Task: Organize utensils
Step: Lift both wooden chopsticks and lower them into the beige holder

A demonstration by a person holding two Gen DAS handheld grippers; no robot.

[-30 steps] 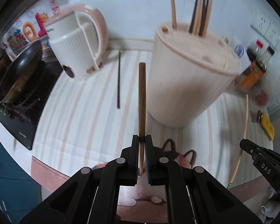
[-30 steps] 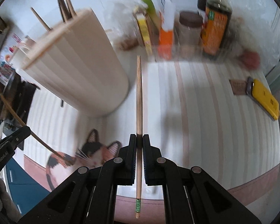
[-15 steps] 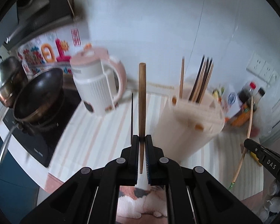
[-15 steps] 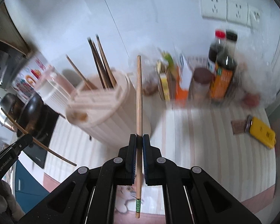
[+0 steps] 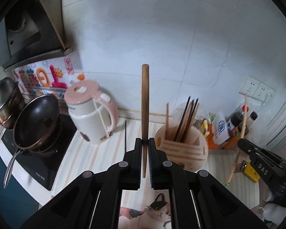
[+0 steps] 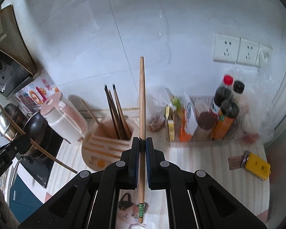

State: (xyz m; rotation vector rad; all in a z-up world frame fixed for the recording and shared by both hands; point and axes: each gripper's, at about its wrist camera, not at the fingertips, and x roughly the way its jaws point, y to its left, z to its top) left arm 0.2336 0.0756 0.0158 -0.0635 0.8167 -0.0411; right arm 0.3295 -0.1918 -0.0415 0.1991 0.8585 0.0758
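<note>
The left tool [image 5: 145,143] is clamped on a brown chopstick [image 5: 145,103]; the right tool [image 6: 142,143] is clamped on a paler chopstick [image 6: 142,103] with a green band near its end. Both sticks are held above the striped counter [image 5: 104,152], in front of the white tiled wall [image 5: 162,38]. A stove [image 5: 38,156] with a dark pan [image 5: 36,120] sits left of a pink kettle [image 5: 91,114]. The round utensil holder [image 6: 108,143], blurred, holds several chopsticks. A thin dark stick [image 5: 125,135] lies on the counter. Bottles [image 6: 226,110] are blurred.

Blurred utensil holder [image 5: 183,148] (motion smear)
</note>
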